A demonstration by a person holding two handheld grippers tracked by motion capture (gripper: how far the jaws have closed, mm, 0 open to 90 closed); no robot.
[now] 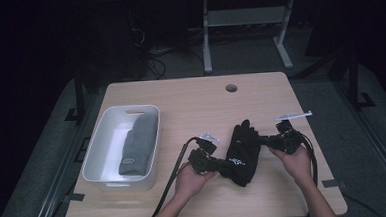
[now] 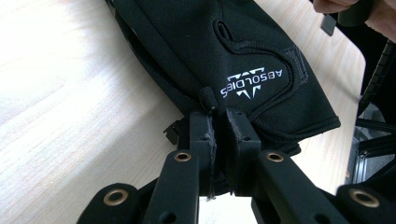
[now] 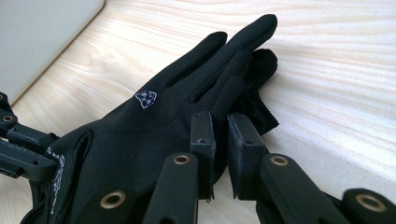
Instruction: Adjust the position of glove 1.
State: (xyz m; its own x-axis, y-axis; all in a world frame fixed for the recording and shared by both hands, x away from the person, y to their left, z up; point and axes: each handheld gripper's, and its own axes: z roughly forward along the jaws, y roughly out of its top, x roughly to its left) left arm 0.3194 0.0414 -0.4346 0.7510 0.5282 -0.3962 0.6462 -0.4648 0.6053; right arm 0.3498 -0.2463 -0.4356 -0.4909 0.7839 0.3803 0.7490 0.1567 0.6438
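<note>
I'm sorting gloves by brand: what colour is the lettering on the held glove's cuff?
White lettering on the black glove; the left gripper view shows it best.

This looks like a lab or test room, not a home. A plain wooden table (image 1: 260, 92) with a cable hole (image 1: 231, 88) stands on grey floor (image 1: 329, 71) in a dark room, with a second bench frame (image 1: 246, 20) behind it and loose cables (image 1: 156, 60) on the floor. Tape marks (image 1: 333, 183) by the table suggest a fixed recording spot.
</note>
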